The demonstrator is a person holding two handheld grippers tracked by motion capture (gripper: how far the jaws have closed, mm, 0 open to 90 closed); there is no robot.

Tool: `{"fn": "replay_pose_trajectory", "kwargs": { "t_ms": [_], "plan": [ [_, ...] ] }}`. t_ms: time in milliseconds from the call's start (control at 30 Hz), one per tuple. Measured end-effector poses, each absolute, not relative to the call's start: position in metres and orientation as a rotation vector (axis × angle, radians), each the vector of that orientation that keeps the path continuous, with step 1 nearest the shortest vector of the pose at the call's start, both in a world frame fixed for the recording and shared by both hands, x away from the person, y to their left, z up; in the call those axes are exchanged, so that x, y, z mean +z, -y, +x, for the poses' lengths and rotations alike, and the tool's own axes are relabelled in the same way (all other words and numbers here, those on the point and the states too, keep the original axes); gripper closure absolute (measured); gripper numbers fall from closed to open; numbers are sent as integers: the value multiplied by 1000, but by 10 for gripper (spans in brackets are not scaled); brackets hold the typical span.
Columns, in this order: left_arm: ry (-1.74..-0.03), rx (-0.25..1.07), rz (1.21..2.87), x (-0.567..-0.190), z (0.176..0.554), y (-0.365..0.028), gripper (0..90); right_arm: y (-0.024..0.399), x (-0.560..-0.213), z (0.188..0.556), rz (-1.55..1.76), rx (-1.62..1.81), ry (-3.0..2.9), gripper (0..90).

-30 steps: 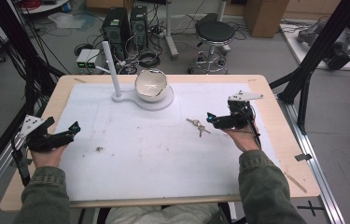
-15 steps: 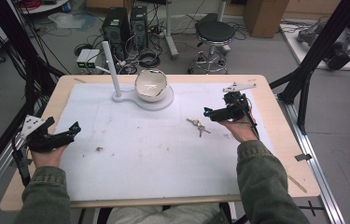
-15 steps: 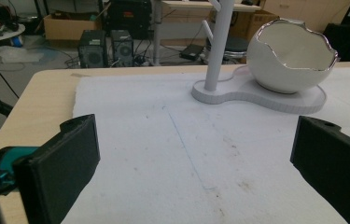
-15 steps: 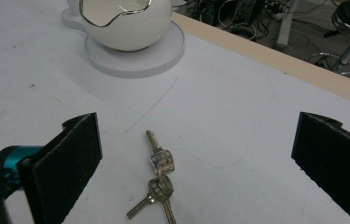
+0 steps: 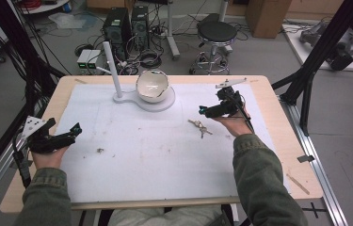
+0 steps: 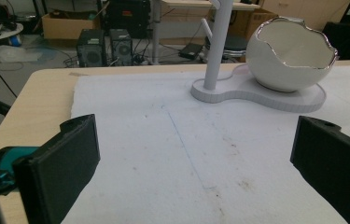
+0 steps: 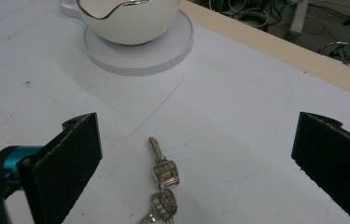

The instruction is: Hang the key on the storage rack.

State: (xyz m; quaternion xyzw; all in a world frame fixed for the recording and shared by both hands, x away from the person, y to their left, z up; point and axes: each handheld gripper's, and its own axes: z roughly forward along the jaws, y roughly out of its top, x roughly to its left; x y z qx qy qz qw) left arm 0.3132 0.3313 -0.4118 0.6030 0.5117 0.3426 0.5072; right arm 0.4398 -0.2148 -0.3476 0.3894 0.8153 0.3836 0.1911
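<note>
A small bunch of silver keys [image 5: 201, 126] [image 7: 162, 187] lies on the white mat right of centre. My right gripper [image 5: 203, 111] [image 7: 196, 158] is held above and just behind the keys, open, jaws wide apart with nothing between them. A white eggshell-shaped bowl [image 5: 151, 86] [image 6: 292, 56] [image 7: 128, 18] sits on a white stand base with an upright post [image 5: 112, 68] [image 6: 218, 44] at the back of the mat. My left gripper [image 5: 73, 131] [image 6: 196, 168] rests at the table's left edge, open and empty, facing the stand.
The white mat [image 5: 155, 155] covers most of the wooden table [image 5: 287, 150]. A small dark speck [image 5: 100, 150] lies on the mat near my left hand. Computer towers, cables and a stool [image 5: 216, 35] stand on the floor beyond the far edge.
My right gripper has lifted and moved a little back and left, now hanging over the keys. The left gripper has stayed in place.
</note>
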Motion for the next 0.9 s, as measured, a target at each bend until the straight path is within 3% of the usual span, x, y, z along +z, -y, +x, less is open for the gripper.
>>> {"fn": "replay_pose_trajectory", "kwargs": {
  "t_ms": [433,900],
  "plan": [
    [-1236,827,1456,-412,314,-332,17,196,-350,465,1074,981,-2410,6],
    [-1236,827,1454,-413,315,-332,17,170,-375,484,1042,861,-2541,6]
  ]
}}
